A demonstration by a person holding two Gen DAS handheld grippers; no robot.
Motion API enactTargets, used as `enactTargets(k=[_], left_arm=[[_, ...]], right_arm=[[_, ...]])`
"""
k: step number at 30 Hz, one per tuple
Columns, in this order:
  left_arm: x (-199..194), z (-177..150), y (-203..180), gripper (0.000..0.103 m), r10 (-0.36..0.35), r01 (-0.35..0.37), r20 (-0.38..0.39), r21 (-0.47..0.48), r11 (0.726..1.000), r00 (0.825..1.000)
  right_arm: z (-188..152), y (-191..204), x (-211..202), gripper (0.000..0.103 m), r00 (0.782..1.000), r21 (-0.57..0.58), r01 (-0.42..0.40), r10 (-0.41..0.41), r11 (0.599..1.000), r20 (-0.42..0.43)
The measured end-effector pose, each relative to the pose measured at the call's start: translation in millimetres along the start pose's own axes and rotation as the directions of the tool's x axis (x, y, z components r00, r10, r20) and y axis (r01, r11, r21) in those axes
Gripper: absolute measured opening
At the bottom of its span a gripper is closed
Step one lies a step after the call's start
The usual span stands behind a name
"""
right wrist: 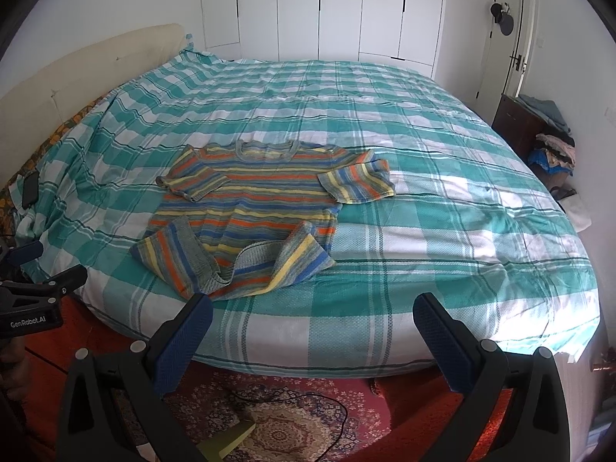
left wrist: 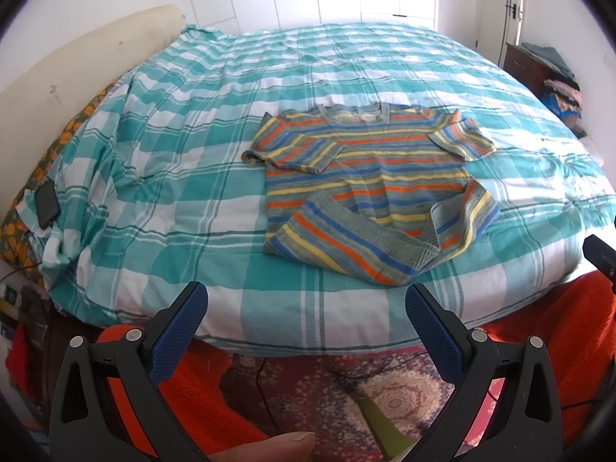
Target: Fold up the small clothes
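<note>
A small striped knit shirt point(left wrist: 369, 177) in orange, blue, yellow and grey lies spread on the bed, neck toward the far side, its bottom hem corners turned up. It also shows in the right wrist view point(right wrist: 250, 208). My left gripper point(left wrist: 306, 296) is open and empty, held off the bed's near edge, short of the shirt's hem. My right gripper point(right wrist: 312, 308) is open and empty, just right of the shirt's hem at the bed's near edge. The left gripper's body point(right wrist: 34, 292) shows at the left of the right wrist view.
The bed point(left wrist: 192, 208) has a teal and white plaid cover. A dark phone point(left wrist: 47, 205) lies at its left edge. A patterned rug point(right wrist: 292, 423) with a cable is below. A dark cabinet point(right wrist: 516, 123) with piled clothes stands at the right wall.
</note>
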State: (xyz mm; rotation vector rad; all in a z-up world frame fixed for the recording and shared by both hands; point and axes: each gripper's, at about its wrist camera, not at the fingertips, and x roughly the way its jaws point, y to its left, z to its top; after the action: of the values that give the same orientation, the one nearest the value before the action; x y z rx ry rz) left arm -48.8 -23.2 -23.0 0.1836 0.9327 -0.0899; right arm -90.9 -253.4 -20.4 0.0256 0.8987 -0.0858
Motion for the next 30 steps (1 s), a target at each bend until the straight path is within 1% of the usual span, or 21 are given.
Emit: enactTargets(k=[7, 18, 24, 30], left_arm=[[3, 0, -5, 0.102, -0.003, 0.003, -0.009, 0.006, 1.000, 1.000], [-2, 0, -3, 0.103, 0.001, -0.001, 0.010, 0.012, 1.000, 1.000], [-3, -1, -11, 0.103, -0.047, 0.047, 0.015, 0.022, 0.999, 0.999], [-1, -1, -7, 0.103, -0.030, 0.030, 0.019, 0.021, 0.999, 0.999]], right_arm=[[0, 4, 0, 0.103, 1.000, -0.015, 0.026, -0.026, 1.000, -0.005], [4, 8, -3, 0.103, 0.996, -0.047, 0.088, -0.088, 0.995, -0.003], [7, 10, -11, 0.103, 0.992, -0.063, 0.128, -0.127, 0.990, 0.018], [7, 9, -12, 0.103, 0.987, -0.081, 0.159, -0.158, 0.984, 0.020]])
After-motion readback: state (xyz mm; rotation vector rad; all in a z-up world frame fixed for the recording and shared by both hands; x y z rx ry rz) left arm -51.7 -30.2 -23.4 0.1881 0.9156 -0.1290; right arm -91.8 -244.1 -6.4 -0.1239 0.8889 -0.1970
